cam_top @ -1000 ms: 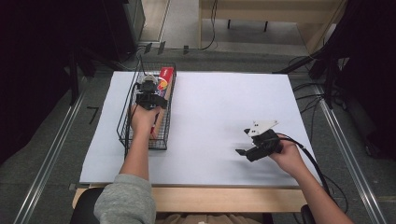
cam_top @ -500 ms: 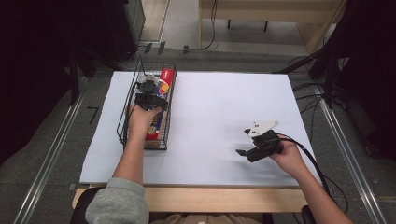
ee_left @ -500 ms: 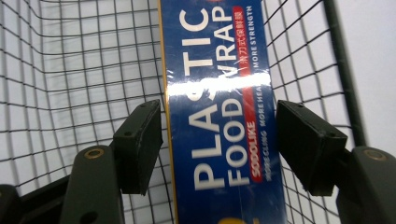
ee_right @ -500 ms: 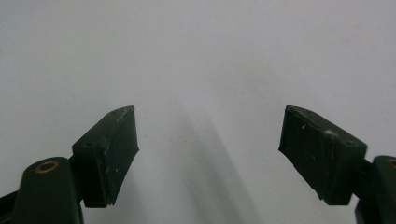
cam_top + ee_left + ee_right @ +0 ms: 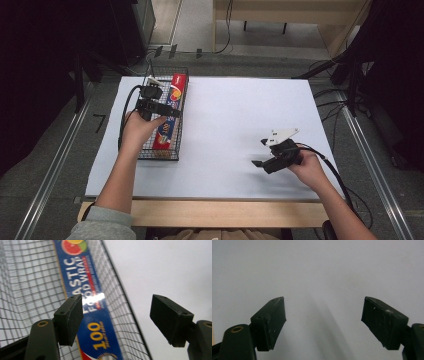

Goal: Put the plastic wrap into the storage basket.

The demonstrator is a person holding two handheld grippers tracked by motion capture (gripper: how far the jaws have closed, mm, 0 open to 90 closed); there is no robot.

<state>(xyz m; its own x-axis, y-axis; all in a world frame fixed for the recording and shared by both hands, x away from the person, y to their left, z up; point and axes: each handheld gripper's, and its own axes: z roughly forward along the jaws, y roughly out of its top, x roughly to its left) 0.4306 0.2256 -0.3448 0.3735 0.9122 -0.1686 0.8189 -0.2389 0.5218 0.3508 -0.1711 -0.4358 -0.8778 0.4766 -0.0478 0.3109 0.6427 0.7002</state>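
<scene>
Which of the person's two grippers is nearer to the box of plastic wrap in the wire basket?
The left. The left gripper hangs just above the box of plastic wrap in the wire basket; the right gripper sits far across the white table.

Bright even overhead light on white table (image 5: 240, 125), surroundings dark; glare streak on food wrap box (image 5: 96, 296); close-ups soft, slightly blurred.

Blue-and-red food wrap box (image 5: 169, 118) — white lettering, citrus picture — in black wire basket (image 5: 176, 152) on white sheet (image 5: 240, 125).
</scene>
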